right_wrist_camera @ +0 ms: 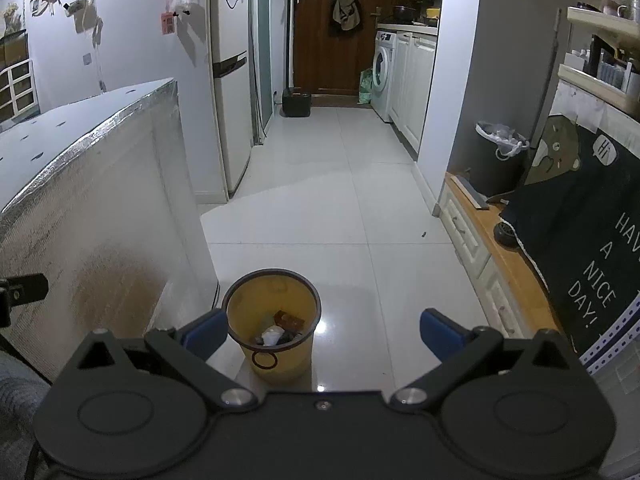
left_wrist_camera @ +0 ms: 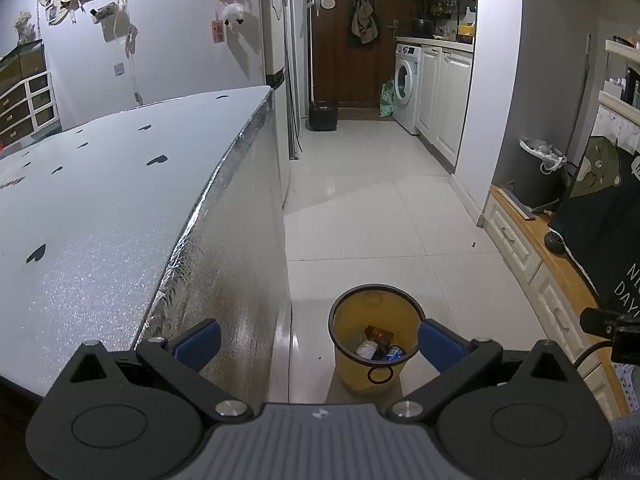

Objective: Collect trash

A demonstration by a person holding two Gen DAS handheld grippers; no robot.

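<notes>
1. Left view shows the tabletop (left_wrist_camera: 100, 208); right view only its side.
2. Both grippers, left (left_wrist_camera: 319, 344) and right (right_wrist_camera: 323, 332), spread wide, empty, above floor.
3. Bin (left_wrist_camera: 376, 376) on floor beside table, trash (right_wrist_camera: 276, 334) inside.

Both wrist cameras sit behind their fingers, above floor level, facing down the hallway toward the brown door (left_wrist_camera: 344, 32). The left view lies close beside the foil-covered worktop (left_wrist_camera: 120, 200); the right view lies further right. Both views share the yellow bin (left_wrist_camera: 376, 344) (right_wrist_camera: 272, 320), the tiled floor and the washing machine (left_wrist_camera: 408, 80).
</notes>
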